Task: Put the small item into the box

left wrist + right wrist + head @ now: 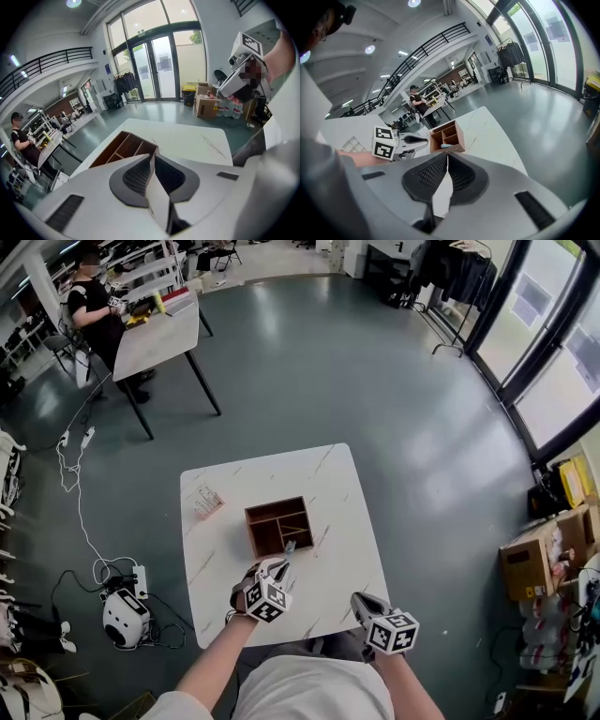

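A brown wooden box (278,526) with several compartments stands in the middle of the white table (337,484). A small pale blue item (446,146) lies at the box's near edge (290,547); whether it rests inside or on the rim I cannot tell. My left gripper (284,565) hovers just in front of the box, and in its own view the jaws (153,154) meet at the tips with nothing between them. My right gripper (358,599) is over the table's near right part, jaws together and empty (446,156). The box (123,147) lies ahead of the left jaws.
A small flat packet (207,502) lies on the table left of the box. Cables, a power strip (141,579) and a white device (125,618) sit on the floor at the left. Cardboard boxes (530,563) stand at the right. A person sits at a far table (159,334).
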The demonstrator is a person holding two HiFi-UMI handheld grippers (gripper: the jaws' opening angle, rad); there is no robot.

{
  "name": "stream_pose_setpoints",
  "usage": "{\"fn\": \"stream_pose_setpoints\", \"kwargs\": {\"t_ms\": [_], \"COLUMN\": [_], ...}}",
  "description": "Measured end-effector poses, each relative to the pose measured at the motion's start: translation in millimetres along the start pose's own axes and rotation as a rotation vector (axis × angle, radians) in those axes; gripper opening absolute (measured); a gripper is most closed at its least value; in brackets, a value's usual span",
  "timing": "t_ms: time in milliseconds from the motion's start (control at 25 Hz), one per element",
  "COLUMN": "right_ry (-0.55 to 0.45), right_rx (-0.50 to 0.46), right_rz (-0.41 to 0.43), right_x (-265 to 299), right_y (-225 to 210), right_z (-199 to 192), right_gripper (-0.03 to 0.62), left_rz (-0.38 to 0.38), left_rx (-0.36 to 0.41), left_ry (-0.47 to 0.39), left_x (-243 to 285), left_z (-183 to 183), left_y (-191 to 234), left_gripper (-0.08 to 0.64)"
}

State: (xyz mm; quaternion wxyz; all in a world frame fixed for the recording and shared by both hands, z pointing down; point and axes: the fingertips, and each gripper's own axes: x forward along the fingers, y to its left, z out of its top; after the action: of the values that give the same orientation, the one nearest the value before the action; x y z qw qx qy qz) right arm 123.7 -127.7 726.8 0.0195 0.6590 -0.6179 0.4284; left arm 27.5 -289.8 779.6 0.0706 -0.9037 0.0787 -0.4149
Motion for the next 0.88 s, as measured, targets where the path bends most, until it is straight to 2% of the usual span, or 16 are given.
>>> {"fn": "stream_pose_setpoints", "kwargs": {"t_ms": [440, 520, 680, 880], "right_ry": [-0.01, -0.01, 0.001, 0.021], "right_rx": [-0.05, -0.065, -0.105, -0.202], "right_rz": [0.019, 0.028, 0.059, 0.085], "right_x": [-25, -27, -32, -50], "right_y": [-4, 0, 6, 8], "right_z": [-1, -1, -4, -13], "right_gripper": [0.026, 0.026, 0.026, 0.026], "left_rz": [0.082, 0.08, 0.044, 0.088], "left_rx": [-0.103, -0.156, -0.34, -0.433], "left_ry": [-0.055, -0.071, -0.144, -0.169], "left_x": [-44, -56, -80, -110], "left_z": [-3, -6, -7, -10], "left_y": [-10, -12, -20, -45], "left_gripper": [0.014, 0.014, 0.014, 0.014]}}
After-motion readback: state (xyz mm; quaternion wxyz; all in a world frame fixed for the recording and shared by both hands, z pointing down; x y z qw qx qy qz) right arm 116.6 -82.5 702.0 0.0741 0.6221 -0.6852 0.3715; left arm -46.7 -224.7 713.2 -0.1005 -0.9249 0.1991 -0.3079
